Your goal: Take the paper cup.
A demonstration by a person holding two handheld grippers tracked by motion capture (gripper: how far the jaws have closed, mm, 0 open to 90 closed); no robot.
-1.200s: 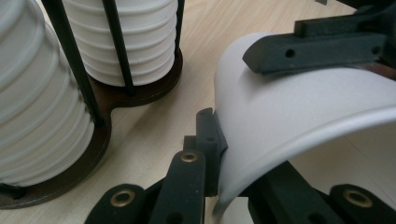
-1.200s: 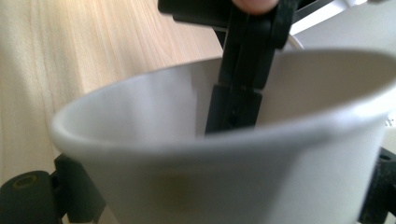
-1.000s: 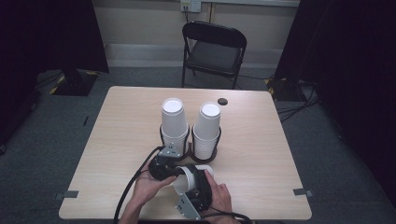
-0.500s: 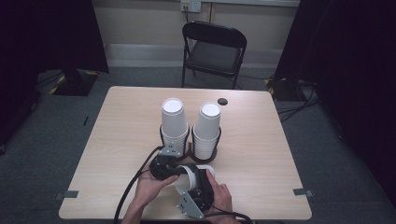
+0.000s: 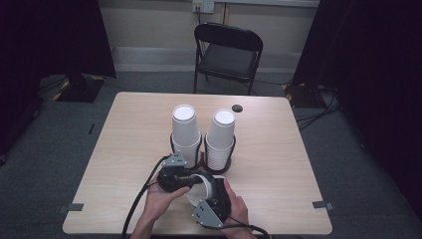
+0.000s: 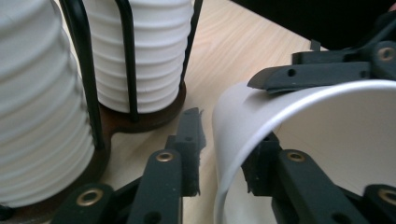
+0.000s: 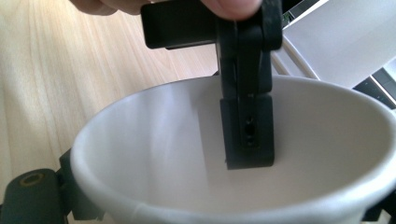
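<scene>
A single white paper cup (image 5: 203, 185) lies on its side near the table's front edge. My right gripper (image 5: 207, 194) is shut on the cup (image 7: 140, 154) across its body, and its jaws have just been closing on it. My left gripper (image 5: 185, 179) is open, and its jaws have just been opening. One jaw reaches inside the cup's mouth and the other stands outside, so the cup's wall (image 6: 327, 121) sits loose between them. Behind stand two tall stacks of white cups (image 5: 185, 130) (image 5: 221, 134) in a black wire holder (image 5: 201, 159).
The holder's brown base (image 6: 149, 119) lies just beyond my left gripper (image 6: 226, 149). A small dark round thing (image 5: 237, 108) sits at the table's back right. A black folding chair (image 5: 226, 50) stands behind the table (image 5: 124, 134). Cables trail off the front edge.
Both hands and the cup have stayed near the front edge. The right gripper and the cup have shifted very slightly.
</scene>
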